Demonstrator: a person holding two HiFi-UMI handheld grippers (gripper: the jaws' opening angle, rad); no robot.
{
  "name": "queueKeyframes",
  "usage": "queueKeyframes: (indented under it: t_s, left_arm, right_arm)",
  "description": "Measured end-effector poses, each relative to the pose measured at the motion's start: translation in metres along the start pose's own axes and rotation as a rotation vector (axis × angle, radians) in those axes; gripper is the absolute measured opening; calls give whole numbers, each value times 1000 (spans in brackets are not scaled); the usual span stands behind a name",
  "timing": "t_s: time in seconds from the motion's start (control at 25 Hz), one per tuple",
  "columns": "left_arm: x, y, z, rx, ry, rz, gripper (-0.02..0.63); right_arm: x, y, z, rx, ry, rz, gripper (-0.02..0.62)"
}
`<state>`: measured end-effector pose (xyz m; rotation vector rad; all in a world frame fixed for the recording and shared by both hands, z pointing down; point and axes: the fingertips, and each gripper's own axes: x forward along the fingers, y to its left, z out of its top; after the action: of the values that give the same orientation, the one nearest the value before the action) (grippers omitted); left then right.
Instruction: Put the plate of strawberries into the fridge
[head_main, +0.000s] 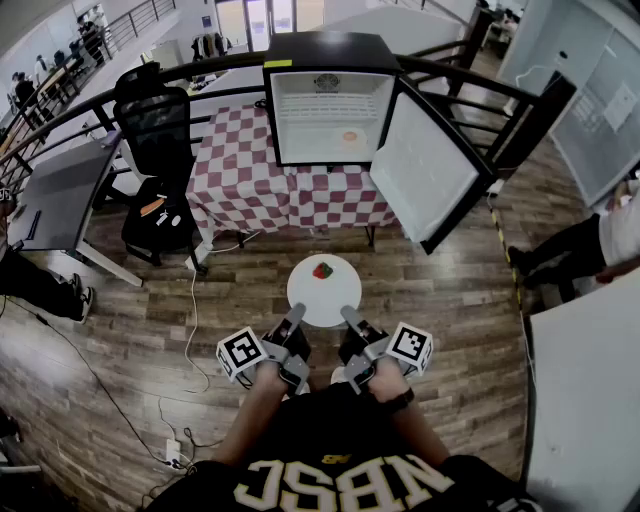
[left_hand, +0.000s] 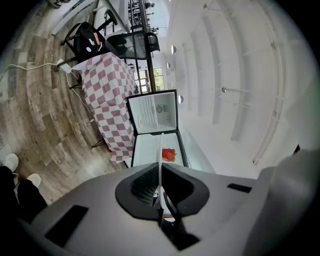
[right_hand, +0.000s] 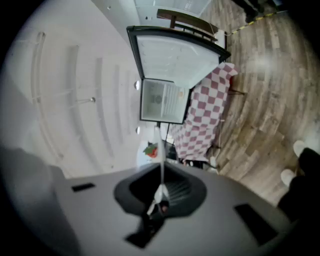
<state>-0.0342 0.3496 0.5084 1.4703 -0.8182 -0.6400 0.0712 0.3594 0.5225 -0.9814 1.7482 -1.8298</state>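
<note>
Floor (head_main: 150, 330) | left gripper (head_main: 297, 313), right gripper (head_main: 348, 314): fingers (left_hand: 145, 183) clamp plate (head_main: 308, 292) | gripper views: probably one strawberry (left_hand: 168, 154)

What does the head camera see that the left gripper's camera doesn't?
Only the head view shows the right gripper beside the left gripper, both on the round plate. Only the left gripper view shows that plate edge-on, pinched in its jaws, and the ceiling. Both show the strawberry, the open fridge and the checkered tablecloth.

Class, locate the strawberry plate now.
Head view, centre: the plate is held over the floor by the left gripper and right gripper, before the open fridge.
</note>
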Motion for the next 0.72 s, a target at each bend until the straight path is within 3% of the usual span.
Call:
queueKeyframes:
  t_s: [0.72]
  left_arm:
    - [8,-3,-30,-34,5,2,34]
  right_arm:
    - [-26,-3,15,-4,6,-6,31]
